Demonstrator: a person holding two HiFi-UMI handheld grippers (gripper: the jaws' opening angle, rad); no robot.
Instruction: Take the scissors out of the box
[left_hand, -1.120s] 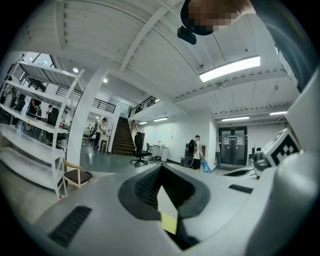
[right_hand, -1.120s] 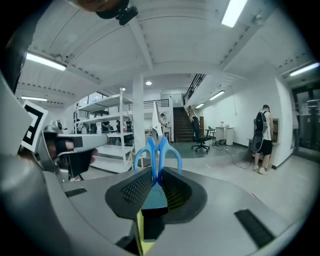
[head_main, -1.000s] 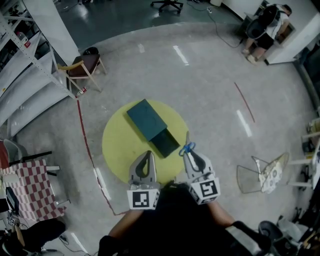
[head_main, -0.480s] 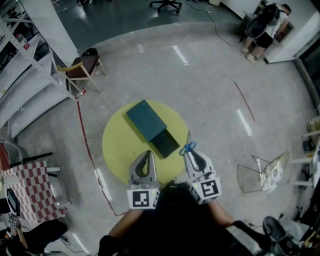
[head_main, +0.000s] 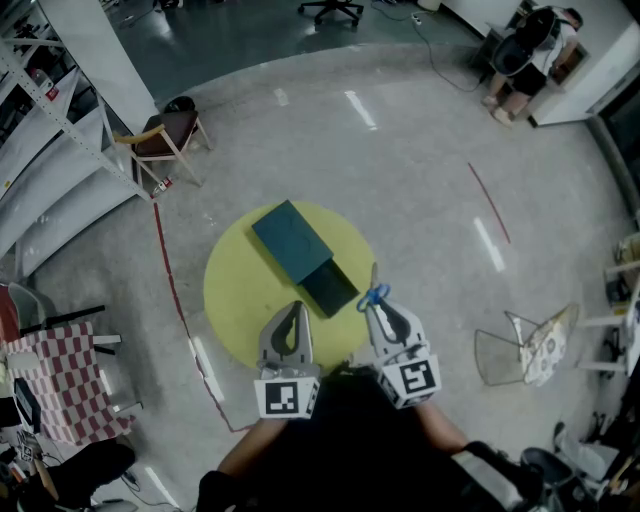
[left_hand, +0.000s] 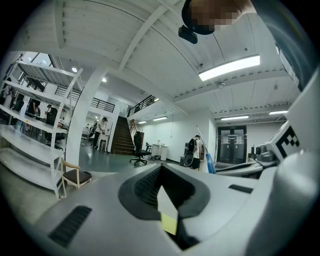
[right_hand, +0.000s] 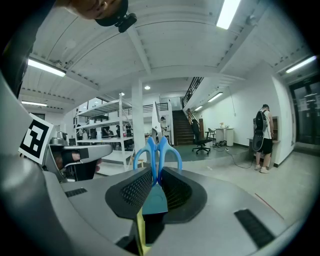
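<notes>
Blue-handled scissors (head_main: 375, 291) stand upright in my right gripper (head_main: 380, 309), blades pointing away over the round yellow table (head_main: 235, 290). In the right gripper view the scissors (right_hand: 156, 152) have their handles pinched between the jaws, and that gripper (right_hand: 155, 177) is shut on them. The dark green box (head_main: 303, 254) lies on the table with its drawer pulled out toward me. My left gripper (head_main: 293, 318) hovers near the table's front edge, shut, nothing in it; the left gripper view shows its jaws (left_hand: 162, 187) pressed together.
A wooden chair (head_main: 168, 132) stands at the back left beside white shelving (head_main: 50, 150). A checked-cloth table (head_main: 60, 380) is at the left. A wire basket (head_main: 525, 345) sits on the floor at the right. A person (head_main: 530, 60) stands far right.
The scissors in my right gripper drifted slightly, a few pixels right and back. The left gripper and box have not moved.
</notes>
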